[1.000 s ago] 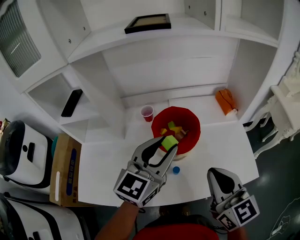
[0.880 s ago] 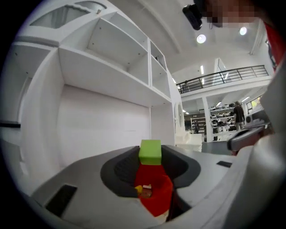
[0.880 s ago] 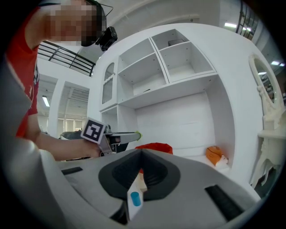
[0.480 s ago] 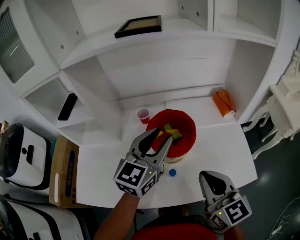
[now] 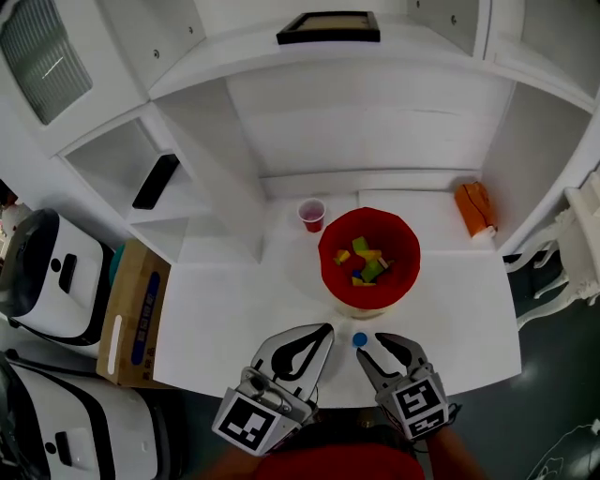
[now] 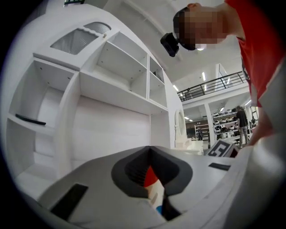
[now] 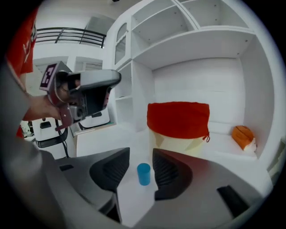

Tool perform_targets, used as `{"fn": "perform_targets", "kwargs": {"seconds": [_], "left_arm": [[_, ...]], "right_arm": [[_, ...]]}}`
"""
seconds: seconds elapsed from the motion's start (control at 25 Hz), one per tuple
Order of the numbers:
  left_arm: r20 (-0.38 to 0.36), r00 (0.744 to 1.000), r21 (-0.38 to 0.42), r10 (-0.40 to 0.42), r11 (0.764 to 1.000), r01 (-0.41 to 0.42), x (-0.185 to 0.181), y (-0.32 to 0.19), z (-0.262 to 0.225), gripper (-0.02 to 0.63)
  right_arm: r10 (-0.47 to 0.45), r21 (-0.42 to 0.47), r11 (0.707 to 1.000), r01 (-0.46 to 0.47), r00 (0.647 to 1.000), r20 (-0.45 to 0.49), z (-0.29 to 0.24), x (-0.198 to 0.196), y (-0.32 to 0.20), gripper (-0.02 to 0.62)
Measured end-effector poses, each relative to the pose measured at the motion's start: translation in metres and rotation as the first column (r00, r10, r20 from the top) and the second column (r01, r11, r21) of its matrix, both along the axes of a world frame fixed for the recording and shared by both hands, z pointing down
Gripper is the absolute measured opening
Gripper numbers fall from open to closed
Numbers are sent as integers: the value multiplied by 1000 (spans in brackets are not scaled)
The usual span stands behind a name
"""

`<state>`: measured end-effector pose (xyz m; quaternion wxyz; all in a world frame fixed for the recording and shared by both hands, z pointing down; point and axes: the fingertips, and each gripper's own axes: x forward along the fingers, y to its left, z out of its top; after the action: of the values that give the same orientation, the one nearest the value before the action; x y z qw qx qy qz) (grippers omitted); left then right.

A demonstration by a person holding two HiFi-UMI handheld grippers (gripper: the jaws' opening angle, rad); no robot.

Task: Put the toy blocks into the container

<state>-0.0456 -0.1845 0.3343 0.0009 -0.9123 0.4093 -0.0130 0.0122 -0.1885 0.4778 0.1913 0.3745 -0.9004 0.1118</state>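
At the far left of the head view stood white machines (image 5: 47, 281), with a cardboard box (image 5: 131, 314) beside them. At the upper left a black slab (image 5: 157, 181) lay on a shelf. A black frame (image 5: 328, 26) lay on the top shelf at the upper centre.

The left hand-held gripper (image 5: 322, 333) hung at the lower centre-left, over the near edge of the worktop (image 5: 225, 319). Its jaws were together and gripped nothing. In the left gripper view the pads met at the tip, and only a sliver of red and blue showed through the gap below them.

A red cup (image 5: 311, 215) stood upright at the centre of the frame, just left of and behind the container (image 5: 330, 277). The container stood at centre-right on the worktop, with blocks (image 5: 364, 262) in yellow, green and other colours lying inside it.

One blue block (image 5: 359, 340) stood upright on the worktop in front of the container, near it but apart. The right hand-held gripper (image 5: 378, 349) sat just right of this block at the lower centre. Its jaws were opening. In the right gripper view the blue block appeared between them, and neither pad touched it.

An orange thing (image 5: 475, 208) lay at the back right of the worktop. Part of a white chair (image 5: 572, 253) showed at the right edge.
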Motion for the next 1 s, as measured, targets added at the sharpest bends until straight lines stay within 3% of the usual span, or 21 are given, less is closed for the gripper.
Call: {"fn": "perform_targets", "kwargs": {"seconds": [0.32,0.52,0.68,0.84,1.0], "left_arm": [[15,1000,-129,-5,992,7,-13,30,37,17],[27,1000,-146,-13,989,17,-20,31,42,17],[22,1000,-142,-18,990,21,-25,26,41,17],[19,1000,-127,-10,992,13,-24,23,38,17],[4,1000,-111,-4,994,4,-23,20,35,17]], "right_arm": [[-20,-104,994,13,997,-73,53,-16,-17,206],[-31,-127,992,16,993,-118,69,-24,-22,204],[-35,-120,993,18,990,-137,71,-25,-21,161],[-27,-108,994,19,997,-70,51,-22,-13,160],[-2,-38,999,7,992,126,-31,-13,-4,160]]}}
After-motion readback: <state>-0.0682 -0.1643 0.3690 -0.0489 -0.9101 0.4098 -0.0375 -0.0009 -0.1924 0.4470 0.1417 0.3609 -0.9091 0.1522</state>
